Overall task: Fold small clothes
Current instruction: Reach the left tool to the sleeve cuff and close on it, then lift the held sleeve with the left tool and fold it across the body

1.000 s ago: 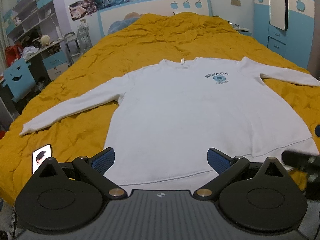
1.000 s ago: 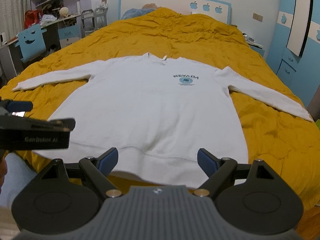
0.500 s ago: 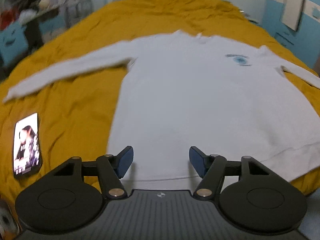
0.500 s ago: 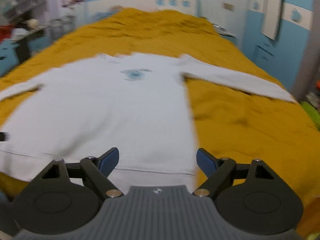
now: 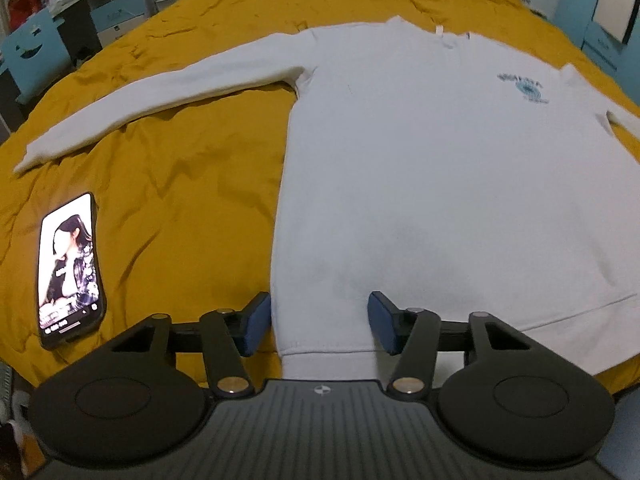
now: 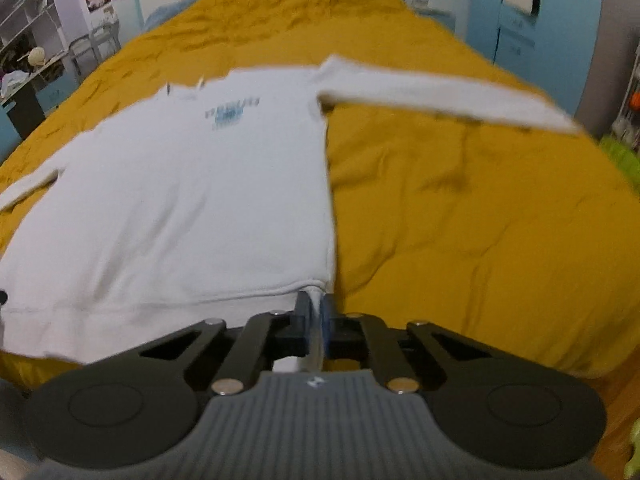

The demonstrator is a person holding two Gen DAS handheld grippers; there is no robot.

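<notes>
The yellow bedspread [image 5: 172,200] fills both views, wrinkled. Flat on it lies the white sweatshirt [image 5: 420,168], front up, sleeves stretched out to either side, a blue print on the chest, its hem band at the near edge of the bed. In the right wrist view the same sweatshirt [image 6: 180,208] runs away from the camera, rather blurred, one sleeve reaching out across the yellow.

Now the left gripper [image 5: 319,322]: its jaws have just been closing and stand partly apart, straddling the sweatshirt's near left hem corner. The cloth sits between the blue pads, and the pads are not pressing on it.

Over to the right gripper [image 6: 316,322]: its jaws have just been closing and are now pinched together on the near right hem corner, a thin fold of white cloth clamped between the pads.

A phone [image 5: 68,268] with a lit screen lies on the bedspread, well left of the sweatshirt.
</notes>
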